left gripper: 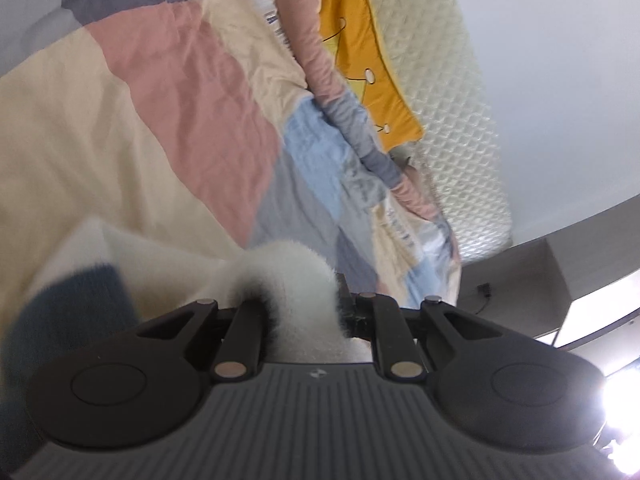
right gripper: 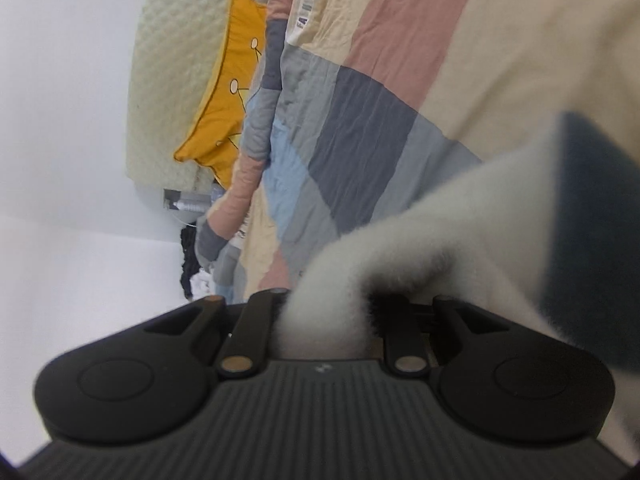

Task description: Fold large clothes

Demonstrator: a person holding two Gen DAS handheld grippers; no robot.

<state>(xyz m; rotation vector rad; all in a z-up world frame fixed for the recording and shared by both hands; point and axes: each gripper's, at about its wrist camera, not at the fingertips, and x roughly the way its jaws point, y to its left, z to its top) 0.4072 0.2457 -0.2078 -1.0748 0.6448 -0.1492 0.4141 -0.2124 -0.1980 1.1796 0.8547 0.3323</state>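
Patchwork quilt (left gripper: pixel 132 128) in cream, pink, grey and blue spreads wide beyond the fingers of both tools, with a yellow cushion (left gripper: pixel 372 60) past its far edge. Fuzzy white-and-navy sweater (right gripper: pixel 500 220) hangs between the 2 tools: the left gripper (left gripper: pixel 296 312) is pinched narrow on 1 white fold, the right gripper (right gripper: pixel 332 312) clamps another. I judge this the carry-over step of a fold; next, both corners should come down together onto the quilt, kept level and taut.
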